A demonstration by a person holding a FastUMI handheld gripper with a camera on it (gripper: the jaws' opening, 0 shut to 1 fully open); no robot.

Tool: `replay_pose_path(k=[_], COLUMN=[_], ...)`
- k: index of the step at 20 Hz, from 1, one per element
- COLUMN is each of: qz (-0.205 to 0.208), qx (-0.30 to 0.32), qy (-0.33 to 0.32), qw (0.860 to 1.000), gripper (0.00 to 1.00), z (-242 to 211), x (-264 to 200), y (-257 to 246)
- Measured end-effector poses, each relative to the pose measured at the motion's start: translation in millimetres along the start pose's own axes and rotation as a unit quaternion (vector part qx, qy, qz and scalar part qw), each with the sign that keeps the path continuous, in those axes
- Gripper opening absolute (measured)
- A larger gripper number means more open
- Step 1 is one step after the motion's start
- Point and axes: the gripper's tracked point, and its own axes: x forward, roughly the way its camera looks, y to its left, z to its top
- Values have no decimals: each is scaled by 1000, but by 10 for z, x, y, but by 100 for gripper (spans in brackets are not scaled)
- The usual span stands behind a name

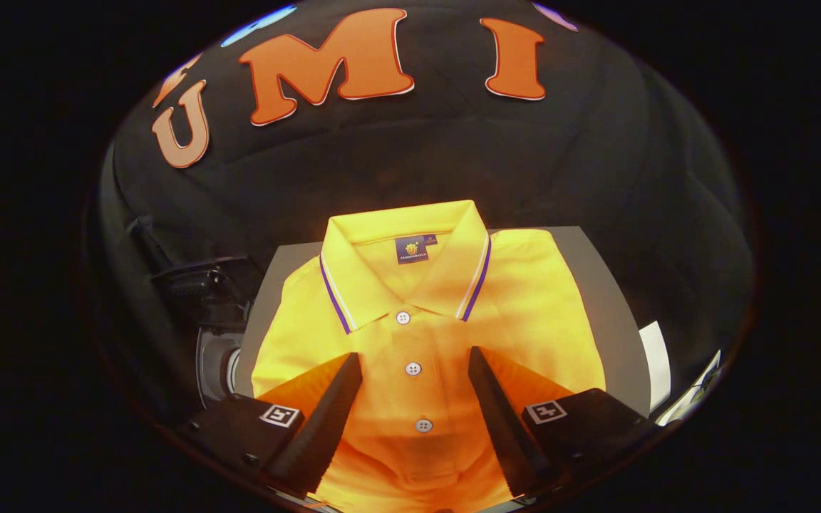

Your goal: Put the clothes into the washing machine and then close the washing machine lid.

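A folded yellow polo shirt (425, 313) with a purple-and-white striped collar lies flat on a grey surface (596, 285), collar pointing away from me. My gripper (414, 360) is open and hovers low over the shirt's chest. Its two fingers stand either side of the button placket, with the buttons between them. Nothing is pinched between the fingers. To the left of the shirt, lower down, a dark machine with a round opening (214, 356) is partly in view; its lid (200, 285) seems raised.
The grey surface ends close behind the collar, with the black cloth wall right beyond it. White sheets or cards (656, 363) lie off the surface's right edge.
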Motion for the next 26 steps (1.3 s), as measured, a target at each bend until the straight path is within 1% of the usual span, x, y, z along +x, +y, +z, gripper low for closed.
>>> replay_pose_path(k=[2,4,10,11,13,14,15,17,18,19,21,22,23,24,26], qz=[-4,1,21,20,12,10,11,8,10,12,39,58,86,116,163], qx=[-12,-19,-61,-60,-42,-35,-32,-33,-37,-25,22,64,126,179,255], qy=[20,39,94,101,111,117,118,104,91,67,-15,-66,-111,-150,-208], qw=[1000,999,993,993,993,993,992,994,995,997,999,994,982,965,930], gripper=[100,99,75,62,42,38,35,14,9,9,8,8,8,8,8], z=[-7,-15,-15,1,-24,-23,-16,9,7,9,26,49,77,108,187], x=[-13,-7,-31,-57,-79,-89,-121,-114,-129,-112,-113,-156,-190,-216,-292], y=[7,21,117,138,149,130,138,139,136,148,160,160,174,219,297])
